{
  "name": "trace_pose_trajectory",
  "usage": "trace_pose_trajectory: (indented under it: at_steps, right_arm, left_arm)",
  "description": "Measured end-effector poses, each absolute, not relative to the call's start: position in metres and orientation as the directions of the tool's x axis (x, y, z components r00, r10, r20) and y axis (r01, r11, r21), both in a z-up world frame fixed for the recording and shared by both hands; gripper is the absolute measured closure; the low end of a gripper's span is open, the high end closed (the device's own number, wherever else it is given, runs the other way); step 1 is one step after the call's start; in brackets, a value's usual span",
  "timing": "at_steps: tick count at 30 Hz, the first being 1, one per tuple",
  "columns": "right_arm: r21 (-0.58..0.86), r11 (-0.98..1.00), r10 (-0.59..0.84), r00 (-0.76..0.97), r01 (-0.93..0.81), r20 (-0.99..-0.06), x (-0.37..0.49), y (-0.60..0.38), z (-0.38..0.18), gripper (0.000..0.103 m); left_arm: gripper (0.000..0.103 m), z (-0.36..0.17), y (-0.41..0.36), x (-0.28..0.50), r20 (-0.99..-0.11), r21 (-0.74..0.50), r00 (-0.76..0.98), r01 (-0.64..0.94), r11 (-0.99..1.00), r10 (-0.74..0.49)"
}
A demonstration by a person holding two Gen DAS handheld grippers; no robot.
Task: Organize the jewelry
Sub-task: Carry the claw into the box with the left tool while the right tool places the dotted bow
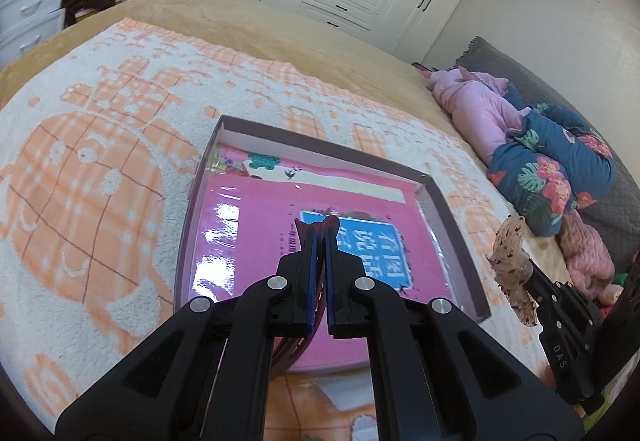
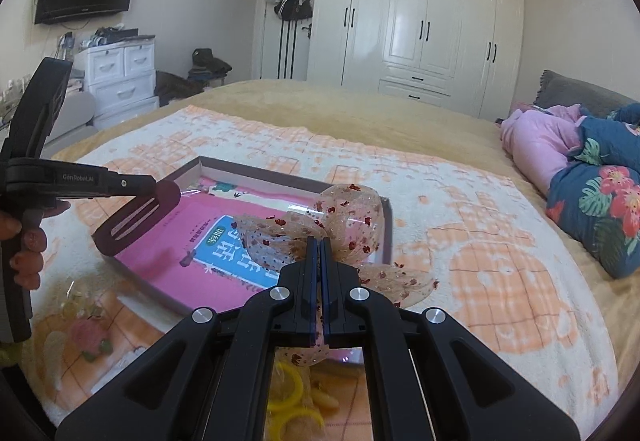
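My left gripper [image 1: 322, 225] is shut on a dark maroon hair clip [image 2: 138, 219], held over the left part of a shallow open box [image 1: 444, 205] lined with a pink book cover. In the right wrist view the box wall [image 2: 256, 173] lies on the blanket. My right gripper [image 2: 319, 243] is shut on a sheer pink bow with red flecks [image 2: 348, 219], held above the box's near right part. The bow also shows in the left wrist view [image 1: 514, 265]. Yellow rings [image 2: 286, 391] lie on the blanket under my right gripper.
The box sits on an orange-and-white blanket [image 1: 100, 161] spread over a bed. Pink and floral bedding [image 2: 592, 177] is piled at the right. Small pale trinkets [image 2: 86, 325] lie near the box's left corner. White wardrobes [image 2: 420, 21] stand behind the bed.
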State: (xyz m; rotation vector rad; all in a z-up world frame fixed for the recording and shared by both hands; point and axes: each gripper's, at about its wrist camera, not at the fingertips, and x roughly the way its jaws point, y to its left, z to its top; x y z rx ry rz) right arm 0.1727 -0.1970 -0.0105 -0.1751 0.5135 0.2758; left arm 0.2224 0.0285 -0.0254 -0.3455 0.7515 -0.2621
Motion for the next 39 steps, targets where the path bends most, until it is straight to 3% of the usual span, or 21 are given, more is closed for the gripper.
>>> trace_pose_trajectory:
  at_steps: [25, 26, 28, 29, 32, 34, 39]
  right_arm:
    - [-0.073, 0.956, 0.163, 0.720, -0.284, -0.674, 0.230, -0.195, -0.061, 0.099]
    - [-0.068, 0.957, 0.165, 0.722, -0.282, -0.672, 0.229, -0.196, -0.062, 0.096]
    - [-0.055, 0.958, 0.172, 0.720, -0.281, -0.673, 0.228, -0.198, -0.062, 0.075]
    - [-0.046, 0.959, 0.177, 0.720, -0.279, -0.671, 0.226, -0.199, -0.062, 0.071]
    - [-0.040, 0.961, 0.180, 0.728, -0.275, -0.661, 0.221, -0.200, -0.060, 0.069]
    - [-0.032, 0.964, 0.183, 0.740, -0.266, -0.647, 0.217, -0.202, -0.057, 0.058]
    - [0.005, 0.971, 0.191, 0.764, -0.239, -0.617, 0.209, -0.212, -0.049, 0.048]
  left_arm:
    - [0.103, -0.040, 0.034, 0.227, -0.640, -0.289, 0.719, 0.101, 0.952, -0.270]
    - [0.103, -0.039, 0.034, 0.225, -0.639, -0.284, 0.722, 0.099, 0.954, -0.266]
    - [0.103, -0.038, 0.034, 0.222, -0.638, -0.278, 0.724, 0.099, 0.955, -0.261]
    - [0.103, -0.037, 0.035, 0.220, -0.637, -0.274, 0.727, 0.097, 0.957, -0.256]
    - [0.103, -0.034, 0.035, 0.214, -0.631, -0.266, 0.735, 0.095, 0.959, -0.248]
    - [0.101, -0.031, 0.035, 0.210, -0.626, -0.261, 0.741, 0.094, 0.961, -0.243]
    - [0.093, -0.026, 0.034, 0.199, -0.612, -0.246, 0.758, 0.090, 0.965, -0.226]
